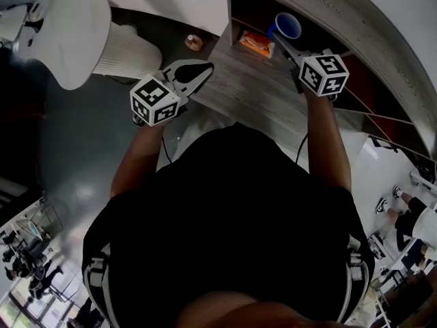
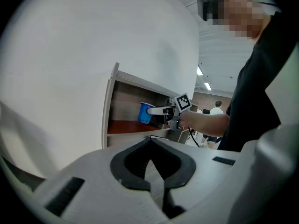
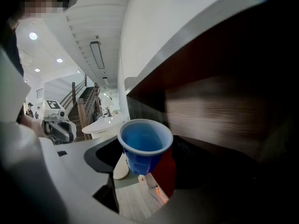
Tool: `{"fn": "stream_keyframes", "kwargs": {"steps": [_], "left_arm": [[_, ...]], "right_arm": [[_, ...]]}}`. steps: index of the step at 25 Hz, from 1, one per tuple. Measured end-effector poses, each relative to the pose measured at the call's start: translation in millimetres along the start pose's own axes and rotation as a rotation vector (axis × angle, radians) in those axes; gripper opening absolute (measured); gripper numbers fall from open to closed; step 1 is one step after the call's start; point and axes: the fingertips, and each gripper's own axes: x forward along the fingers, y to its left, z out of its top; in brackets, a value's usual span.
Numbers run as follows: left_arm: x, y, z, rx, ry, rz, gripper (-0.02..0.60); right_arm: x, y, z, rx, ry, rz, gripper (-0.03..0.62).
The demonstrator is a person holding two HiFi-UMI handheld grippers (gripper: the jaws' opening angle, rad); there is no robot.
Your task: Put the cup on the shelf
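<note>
My right gripper (image 1: 285, 38) is shut on a blue cup (image 1: 287, 25) and holds it at the mouth of the top left shelf compartment (image 1: 249, 9). In the right gripper view the cup (image 3: 144, 144) sits between the jaws with its open mouth toward the camera, the dark shelf wall (image 3: 215, 111) beside it. From the left gripper view the cup (image 2: 145, 112) hangs in the air just above the reddish shelf board (image 2: 124, 125). My left gripper (image 1: 203, 72) is shut and holds nothing. It hovers over the wooden top (image 1: 252, 94), left of the shelf.
An orange packet (image 1: 256, 43) lies on the shelf below the cup. A small round object (image 1: 194, 42) sits at the far end of the wooden top. A white chair (image 1: 75, 29) stands to the left. People stand in the distance (image 2: 217, 110).
</note>
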Motion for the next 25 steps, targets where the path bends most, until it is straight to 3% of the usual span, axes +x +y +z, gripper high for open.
{"fn": "stream_keyframes", "kwargs": {"steps": [19,25], "left_arm": [[11.9,25.3,5.3,-0.095,-0.051,0.0,0.017],[19.2,26.2,2.0,-0.079,-0.033,-0.005,0.017]], "right_arm": [[34.1,-35.8,-13.7,-0.001,0.047,-0.029,0.331],[41.1,-41.8,-18.9,0.006,0.057,-0.033,0.331]]}}
